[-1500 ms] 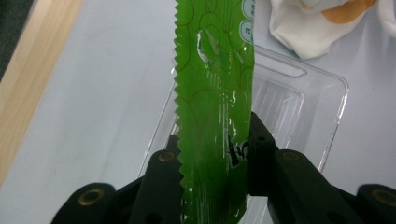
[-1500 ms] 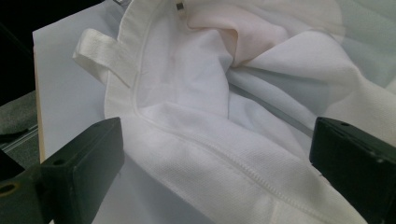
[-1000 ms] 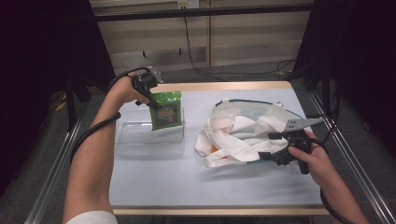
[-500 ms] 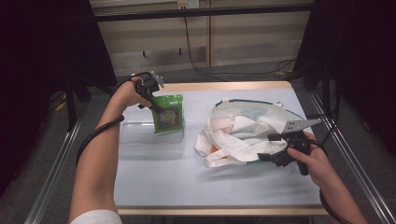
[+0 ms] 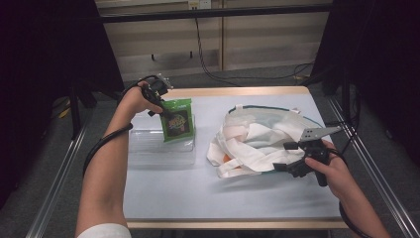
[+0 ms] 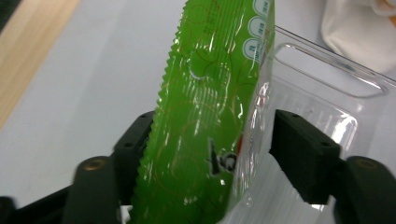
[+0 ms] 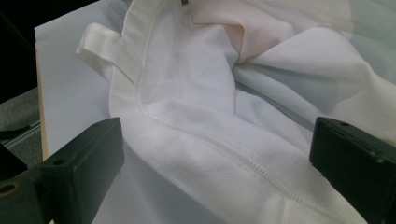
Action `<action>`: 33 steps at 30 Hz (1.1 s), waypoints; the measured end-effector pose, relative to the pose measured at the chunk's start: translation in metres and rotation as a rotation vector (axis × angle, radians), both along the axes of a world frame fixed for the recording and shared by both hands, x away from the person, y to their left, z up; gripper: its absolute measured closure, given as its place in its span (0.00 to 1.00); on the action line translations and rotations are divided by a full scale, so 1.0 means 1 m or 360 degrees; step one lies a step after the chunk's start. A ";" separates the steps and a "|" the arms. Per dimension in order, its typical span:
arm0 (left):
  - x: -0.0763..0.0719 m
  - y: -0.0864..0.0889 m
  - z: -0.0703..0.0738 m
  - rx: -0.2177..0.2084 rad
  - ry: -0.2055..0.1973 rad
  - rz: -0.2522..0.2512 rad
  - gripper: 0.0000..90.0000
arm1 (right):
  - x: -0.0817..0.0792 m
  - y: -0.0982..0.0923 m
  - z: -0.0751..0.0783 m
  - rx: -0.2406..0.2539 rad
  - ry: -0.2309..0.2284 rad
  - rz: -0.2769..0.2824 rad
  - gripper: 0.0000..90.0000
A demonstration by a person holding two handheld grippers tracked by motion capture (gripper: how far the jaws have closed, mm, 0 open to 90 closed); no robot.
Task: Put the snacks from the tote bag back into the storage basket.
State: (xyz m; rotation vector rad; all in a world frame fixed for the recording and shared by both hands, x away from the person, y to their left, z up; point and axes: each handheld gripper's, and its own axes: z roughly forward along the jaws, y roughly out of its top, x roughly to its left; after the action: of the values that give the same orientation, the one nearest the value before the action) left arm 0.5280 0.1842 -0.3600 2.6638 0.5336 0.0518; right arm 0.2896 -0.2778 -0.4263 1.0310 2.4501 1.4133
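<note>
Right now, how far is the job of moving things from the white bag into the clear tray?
Done: the green packet stands in the clear tray. In hand: the left tool has just been opening, the packet between its jaws with a gap at one pad. Left: the right tool is open over the white bag, its contents mostly hidden.

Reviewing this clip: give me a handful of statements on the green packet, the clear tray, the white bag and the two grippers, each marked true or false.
1. The green packet stands upright in the clear plastic tray. True.
2. The left gripper clamps the packet tightly. False: its jaws have just been opening; the packet stands between them with a gap at one pad.
3. The white cloth bag lies to the right of the tray. True.
4. The right gripper is shut on a bag strap. False: its jaws stand wide apart over the bag's fabric.
5. The tray sits on top of the bag. False: they lie side by side on the table.
</note>
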 end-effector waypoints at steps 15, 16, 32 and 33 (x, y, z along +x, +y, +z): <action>-0.006 0.018 0.007 0.0033 -0.0029 0.0146 0.11 | -0.001 0.001 0.000 -0.0018 -0.0006 -0.0001 0.03; -0.009 0.019 0.005 -0.0002 -0.0025 0.0203 0.11 | -0.001 0.002 0.001 -0.0016 -0.0011 0.0002 0.03; -0.035 0.040 0.002 -0.0087 0.0017 0.0272 0.08 | -0.002 0.008 0.003 -0.0018 -0.0020 0.0038 0.03; -0.038 0.041 0.001 -0.0089 0.0010 0.0261 0.08 | -0.002 0.009 0.003 -0.0020 -0.0024 0.0041 0.03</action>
State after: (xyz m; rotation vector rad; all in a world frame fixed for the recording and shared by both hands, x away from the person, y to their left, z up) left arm 0.4905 0.2249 -0.3586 2.5612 0.7440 0.0752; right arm 0.2876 -0.2690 -0.4229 0.9860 2.4674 1.4066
